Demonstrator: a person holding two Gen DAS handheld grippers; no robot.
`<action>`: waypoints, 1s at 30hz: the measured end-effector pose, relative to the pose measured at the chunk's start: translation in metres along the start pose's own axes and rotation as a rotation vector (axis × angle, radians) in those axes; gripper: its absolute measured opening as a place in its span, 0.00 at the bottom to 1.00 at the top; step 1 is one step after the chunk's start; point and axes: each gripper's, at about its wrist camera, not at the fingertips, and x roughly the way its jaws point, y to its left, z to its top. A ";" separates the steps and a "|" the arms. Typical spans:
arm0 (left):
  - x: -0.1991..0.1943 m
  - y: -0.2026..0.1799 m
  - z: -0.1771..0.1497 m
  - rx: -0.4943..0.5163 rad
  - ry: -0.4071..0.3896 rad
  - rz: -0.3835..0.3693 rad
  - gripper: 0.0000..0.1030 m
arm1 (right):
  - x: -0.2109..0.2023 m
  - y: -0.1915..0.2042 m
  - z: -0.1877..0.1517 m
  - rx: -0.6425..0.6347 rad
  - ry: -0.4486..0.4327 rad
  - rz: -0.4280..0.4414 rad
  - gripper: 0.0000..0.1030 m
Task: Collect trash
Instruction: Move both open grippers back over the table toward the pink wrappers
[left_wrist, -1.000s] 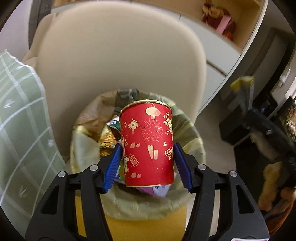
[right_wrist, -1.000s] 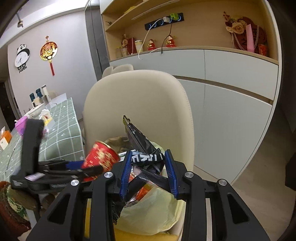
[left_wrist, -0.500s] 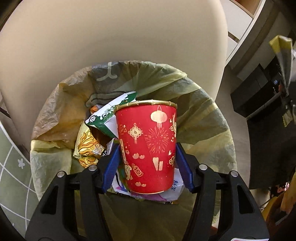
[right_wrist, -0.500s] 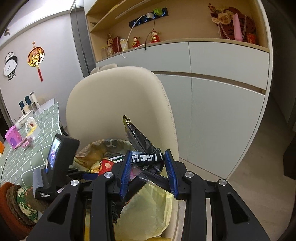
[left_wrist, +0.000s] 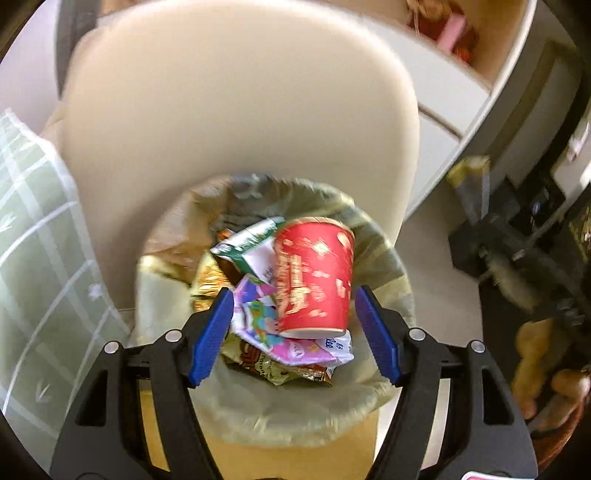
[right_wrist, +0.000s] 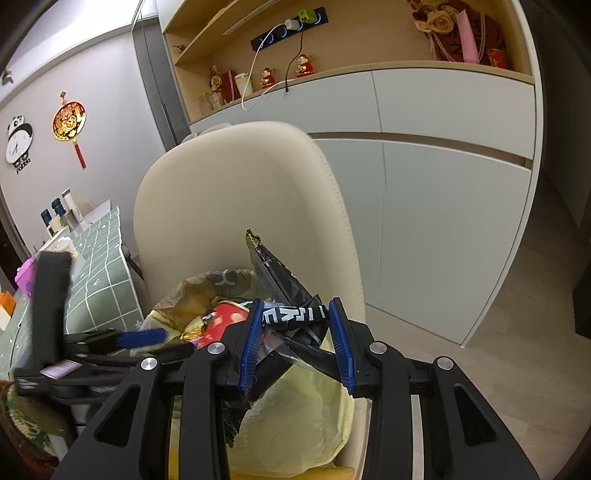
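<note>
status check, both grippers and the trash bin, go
Left gripper opening, red cup loose between jaws, over bin. Right gripper clamps black wrapper. Nothing blocking.

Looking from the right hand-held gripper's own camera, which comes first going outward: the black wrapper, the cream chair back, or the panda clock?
1. Black wrapper, clamped between the pads of the right hand-held gripper.
2. Cream chair back, just behind the bin.
3. Panda clock, on the far wall, upper left.
</note>
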 end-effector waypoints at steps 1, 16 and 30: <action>-0.012 0.004 -0.004 -0.014 -0.026 0.007 0.63 | 0.001 0.003 -0.001 -0.002 0.003 0.008 0.34; -0.130 0.055 -0.064 -0.135 -0.175 0.086 0.63 | 0.058 0.093 -0.007 -0.146 0.062 0.113 0.34; -0.206 0.091 -0.091 -0.117 -0.189 0.191 0.63 | 0.059 0.119 -0.016 -0.267 0.088 0.145 0.48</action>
